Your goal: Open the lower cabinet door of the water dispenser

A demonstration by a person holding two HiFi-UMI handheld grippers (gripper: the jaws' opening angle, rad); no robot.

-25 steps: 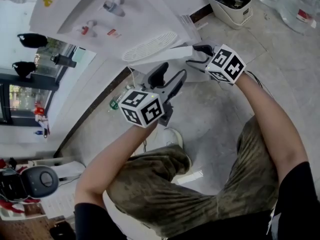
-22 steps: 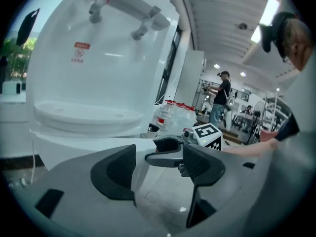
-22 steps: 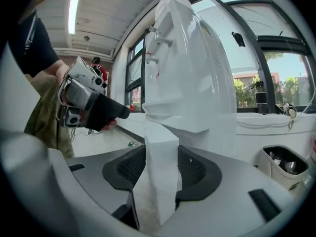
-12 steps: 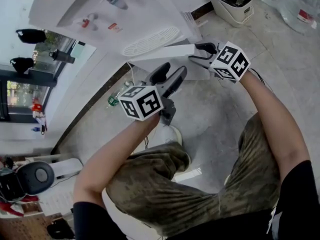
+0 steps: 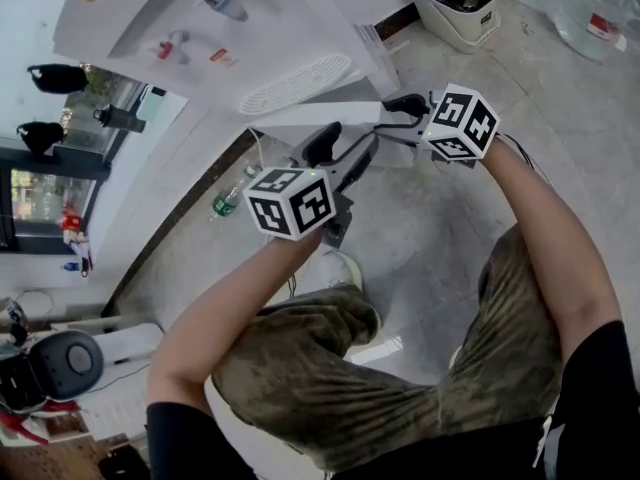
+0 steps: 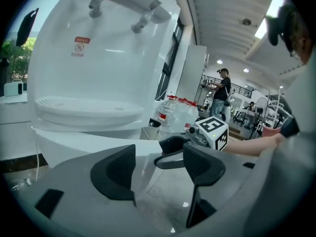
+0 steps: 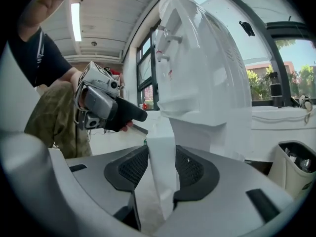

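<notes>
Two grippers: right gripper jaws have just been closing and now pinch the free edge of the lower cabinet door, ajar under the water dispenser. Left gripper spread, empty. Door probably light, stiff, smooth; hold the edge. Floor open; left gripper near swing path

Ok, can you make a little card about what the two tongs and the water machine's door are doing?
Water dispenser: white, standing in front of the person
Lower cabinet door: partly open, swung out from the dispenser
Right tongs: have just been closing, pads on the door's free edge
Left tongs: open, nothing between them, held near the door
White bin: on the floor beside the dispenser
</notes>
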